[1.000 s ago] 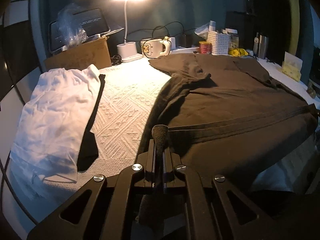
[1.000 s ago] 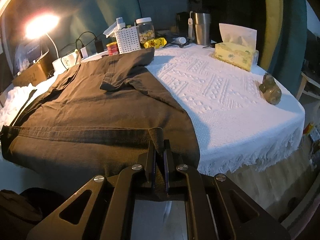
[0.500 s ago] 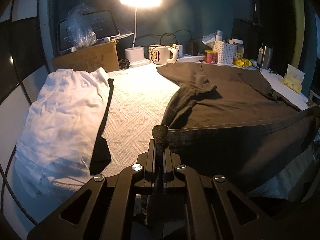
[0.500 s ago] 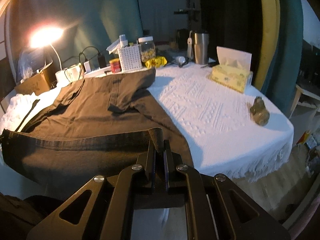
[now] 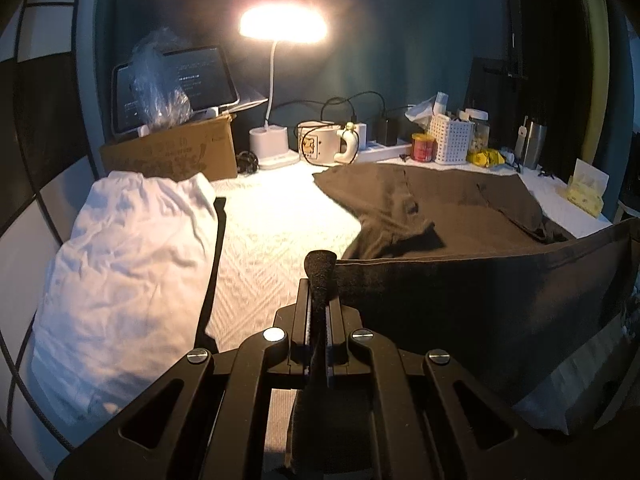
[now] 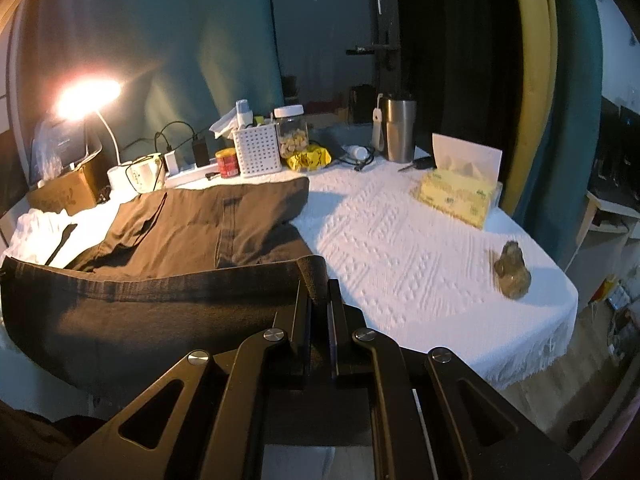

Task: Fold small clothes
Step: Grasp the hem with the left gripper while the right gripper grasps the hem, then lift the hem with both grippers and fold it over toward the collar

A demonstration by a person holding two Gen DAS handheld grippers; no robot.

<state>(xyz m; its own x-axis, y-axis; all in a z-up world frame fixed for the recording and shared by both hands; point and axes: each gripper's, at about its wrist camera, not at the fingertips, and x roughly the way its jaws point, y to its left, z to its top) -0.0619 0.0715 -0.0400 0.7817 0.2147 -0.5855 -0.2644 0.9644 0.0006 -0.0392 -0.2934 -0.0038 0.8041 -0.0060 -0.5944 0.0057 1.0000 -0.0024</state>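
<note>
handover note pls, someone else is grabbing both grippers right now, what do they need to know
Left gripper: shut on one corner of the dark shirt's near hem.
Right gripper: shut on the other hem corner.
The hem is lifted and stretched between them; the collar end lies flat on the white tablecloth.
White garment lies in a heap on the left, apparently unfolded.
Done: hem picked up.
Left: probably carry the hem toward the collar, finish folding, then the white one.

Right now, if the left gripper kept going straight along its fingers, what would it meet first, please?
Probably the white textured tablecloth between the white garment and the dark garment it grips; depth is uncertain.
</note>
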